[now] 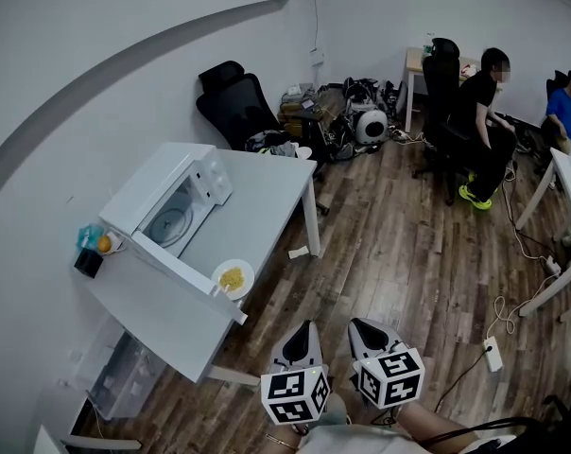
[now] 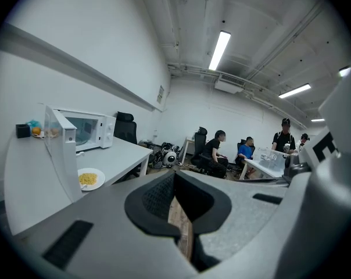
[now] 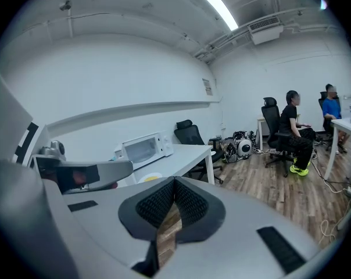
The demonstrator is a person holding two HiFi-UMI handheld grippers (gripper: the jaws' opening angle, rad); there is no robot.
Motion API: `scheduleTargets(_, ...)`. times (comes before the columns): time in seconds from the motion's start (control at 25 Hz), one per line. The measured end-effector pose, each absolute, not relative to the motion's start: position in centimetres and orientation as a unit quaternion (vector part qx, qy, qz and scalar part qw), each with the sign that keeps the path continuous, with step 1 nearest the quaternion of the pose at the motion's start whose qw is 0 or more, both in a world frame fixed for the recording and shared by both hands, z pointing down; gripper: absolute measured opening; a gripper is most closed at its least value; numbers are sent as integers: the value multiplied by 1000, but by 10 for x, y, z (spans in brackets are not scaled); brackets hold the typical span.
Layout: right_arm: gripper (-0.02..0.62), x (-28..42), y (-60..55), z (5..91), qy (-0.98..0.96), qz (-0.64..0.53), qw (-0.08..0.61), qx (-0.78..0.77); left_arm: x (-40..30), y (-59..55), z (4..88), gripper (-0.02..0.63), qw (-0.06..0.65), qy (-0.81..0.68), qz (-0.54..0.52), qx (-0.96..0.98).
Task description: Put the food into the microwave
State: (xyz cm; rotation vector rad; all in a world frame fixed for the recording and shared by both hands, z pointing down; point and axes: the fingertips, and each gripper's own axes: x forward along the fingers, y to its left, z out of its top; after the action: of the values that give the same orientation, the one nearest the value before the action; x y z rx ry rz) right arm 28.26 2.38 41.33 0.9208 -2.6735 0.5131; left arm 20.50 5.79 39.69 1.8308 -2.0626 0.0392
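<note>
evidently staged for loading: microwave door [image 1: 186,270] open, plate of food [image 1: 245,270] beside it on the tabletop [image 1: 267,197]; left tool [image 1: 306,329] and right tool [image 1: 359,326] closed, empty.

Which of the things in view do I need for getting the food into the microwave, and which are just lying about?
For the job: plate of yellow food; microwave, door open; left gripper and right gripper, both shut, empty.
Lying about: orange and blue bits beside the microwave; black office chair; clear bin by the table; power strip.
</note>
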Motion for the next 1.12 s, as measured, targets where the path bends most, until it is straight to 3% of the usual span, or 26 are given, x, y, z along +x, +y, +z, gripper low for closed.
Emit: scheduleTargets(1.12,15,177,-150,422,-933,168,150,281,101,-114,402,2,186,-759,0,624)
